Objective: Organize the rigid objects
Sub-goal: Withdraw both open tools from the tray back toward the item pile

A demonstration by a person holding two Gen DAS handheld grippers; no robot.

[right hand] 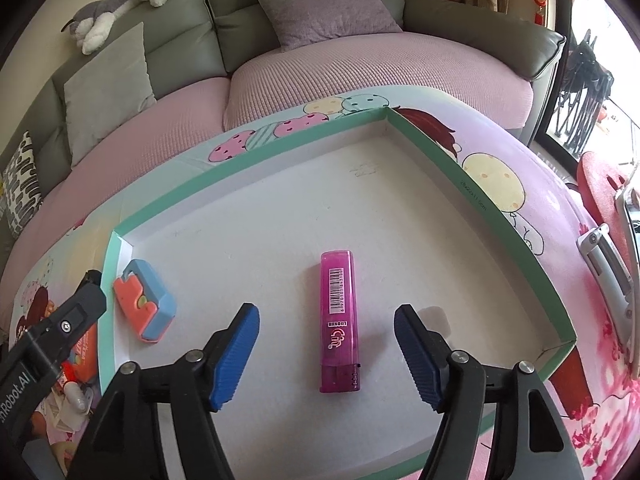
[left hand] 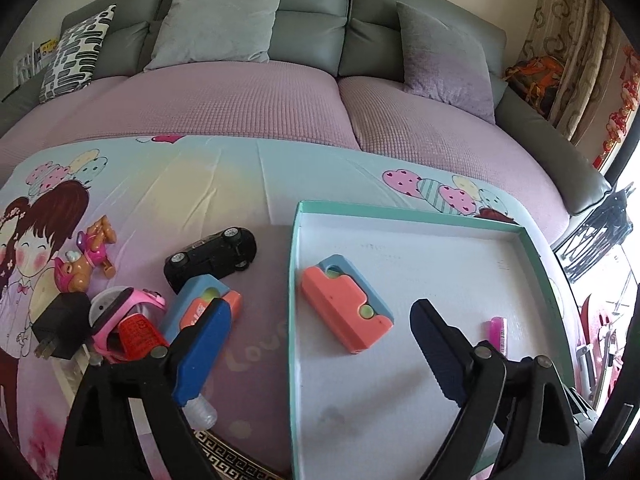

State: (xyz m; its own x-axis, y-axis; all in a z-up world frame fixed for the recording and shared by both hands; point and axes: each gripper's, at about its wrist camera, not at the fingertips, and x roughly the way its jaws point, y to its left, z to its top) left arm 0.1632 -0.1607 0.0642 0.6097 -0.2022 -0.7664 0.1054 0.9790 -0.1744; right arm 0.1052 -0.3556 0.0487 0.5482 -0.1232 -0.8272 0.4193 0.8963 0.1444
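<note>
A: Releasing is the step shown. The right gripper (right hand: 326, 350) stands with its blue pads apart on either side of the pink lighter (right hand: 337, 322), touching neither flank; the lighter lies flat on the white floor of the teal-rimmed box (right hand: 256, 144), near its middle. The left gripper (left hand: 320, 350) is likewise spread wide and holds nothing; the orange-and-blue slider toy (left hand: 347, 307) lies flat inside the box by its left wall, just ahead of the gap between the pads.

B: So two items are filed. What remains outside?

A: On the printed cloth (left hand: 160, 184) to the left of the box: a second slider toy (left hand: 200, 304) partly under the left gripper's left pad, a black toy car (left hand: 212, 256) on its side, a puppy figure (left hand: 86, 256), a pink watch (left hand: 128, 308), a black plug adapter (left hand: 60, 326) and a small clear bottle (left hand: 202, 412). The pile is crowded, with several pieces touching.

B: And the next move?

A: Judged from the layout, each gripper must lift clear of the box without nudging what it set down, then the left should swing to the pile. The second slider toy looks the easiest pick: nearest, flat-sided, and narrow enough for the jaws. The car, lying on its side against it, may shift when that toy is drawn away.
</note>
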